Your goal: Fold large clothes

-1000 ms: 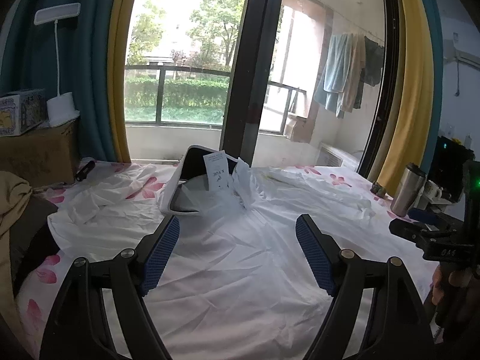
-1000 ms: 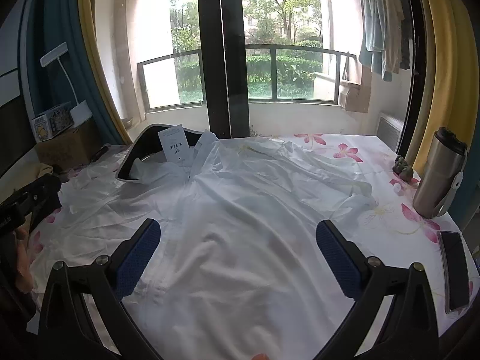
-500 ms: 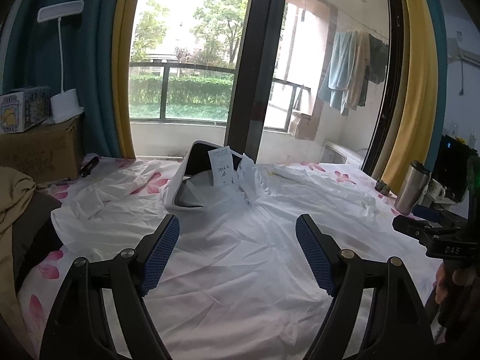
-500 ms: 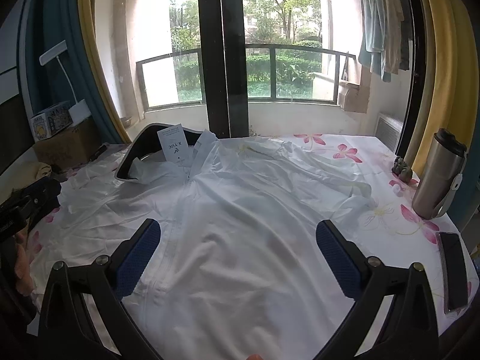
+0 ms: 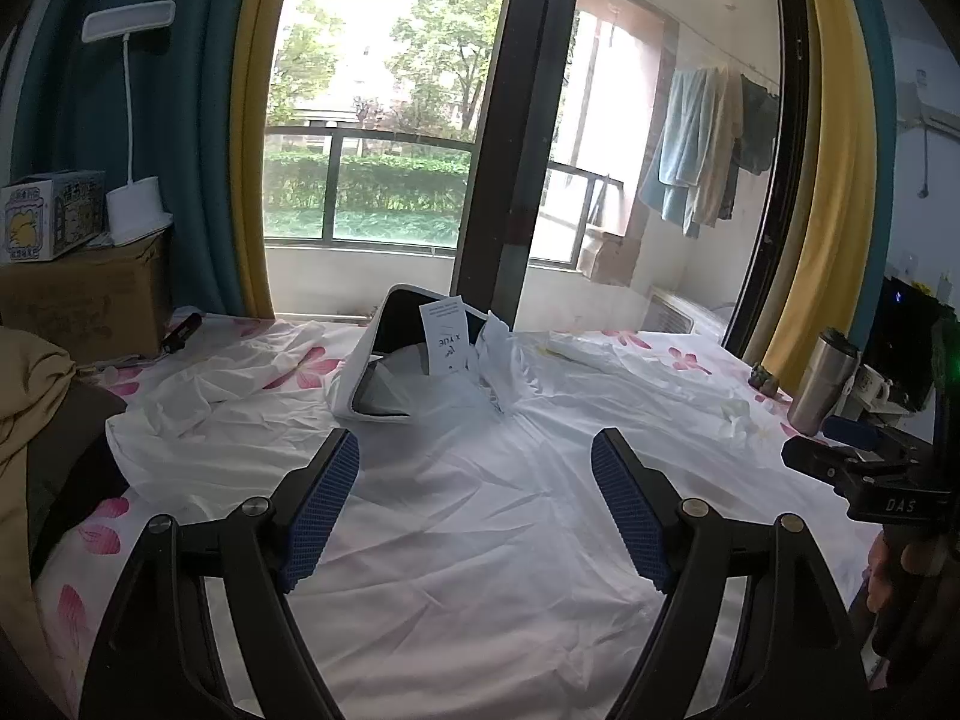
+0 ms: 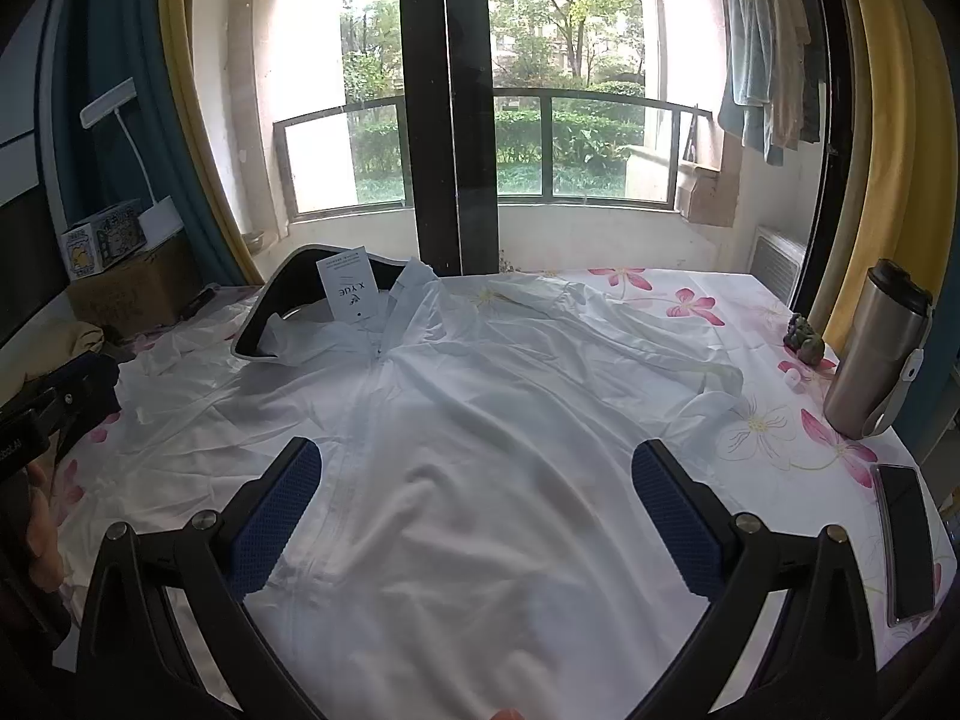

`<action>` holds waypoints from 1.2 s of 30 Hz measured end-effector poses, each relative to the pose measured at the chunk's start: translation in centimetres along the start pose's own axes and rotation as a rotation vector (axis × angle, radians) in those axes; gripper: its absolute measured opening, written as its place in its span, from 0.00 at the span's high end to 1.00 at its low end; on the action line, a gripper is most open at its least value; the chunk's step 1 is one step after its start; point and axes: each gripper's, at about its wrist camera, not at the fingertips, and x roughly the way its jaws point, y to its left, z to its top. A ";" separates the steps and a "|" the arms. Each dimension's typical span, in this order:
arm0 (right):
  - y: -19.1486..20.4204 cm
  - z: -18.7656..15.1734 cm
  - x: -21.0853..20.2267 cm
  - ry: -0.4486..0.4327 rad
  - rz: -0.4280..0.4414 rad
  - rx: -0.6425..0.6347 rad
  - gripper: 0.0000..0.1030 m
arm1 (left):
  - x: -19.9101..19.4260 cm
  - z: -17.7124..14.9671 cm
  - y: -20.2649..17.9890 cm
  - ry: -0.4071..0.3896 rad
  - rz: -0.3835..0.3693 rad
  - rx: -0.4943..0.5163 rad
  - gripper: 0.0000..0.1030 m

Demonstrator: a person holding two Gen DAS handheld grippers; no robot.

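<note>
**Both claws poised over the spread jacket — no fold begun**

Nearest the cameras, the left claw (image 5: 474, 510) and the right claw (image 6: 477, 516) hang above the cloth with their blue-padded fingers spread wide and nothing between them. Over the last second the right view has hardly shifted, while the left view has tipped up a little, showing more window and less cloth; neither claw has closed or dropped toward the fabric. That reads as a pause to line up, not the start of a grasp.

Beneath them the white jacket (image 6: 480, 420) lies front-up and mostly flat across the flowered bed sheet (image 6: 780, 438), its zip line running away from the right claw toward the collar. One sleeve (image 6: 660, 354) stretches toward the steel flask (image 6: 876, 354); the other sleeve (image 5: 210, 384) lies rumpled on the opposite side. A phone (image 6: 906, 540) rests at the bed's edge near the flask.

Farther off, the hood with its dark brim (image 5: 384, 372) stands up at the collar, a paper tag (image 5: 444, 336) upright against it — beyond that, the window rail and hanging laundry.

The task looks to be at its opening: the garment is laid out, and the likely next move is a pinch at a sleeve or side edge.
</note>
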 end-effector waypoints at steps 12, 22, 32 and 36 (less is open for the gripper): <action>0.1 -0.1 -0.1 0.003 0.000 0.000 0.01 | -0.2 0.0 -0.1 -0.003 -0.002 0.002 0.20; 0.1 -0.1 -0.1 0.003 -0.001 0.001 0.01 | -0.2 0.0 -0.1 -0.003 -0.001 0.002 0.20; 0.0 -0.1 0.0 0.007 0.003 0.000 0.01 | -0.1 0.8 -0.9 -0.003 -0.015 0.028 0.20; -0.1 0.2 0.5 0.014 0.008 0.006 0.01 | 0.6 1.5 -0.9 0.000 -0.021 0.034 0.20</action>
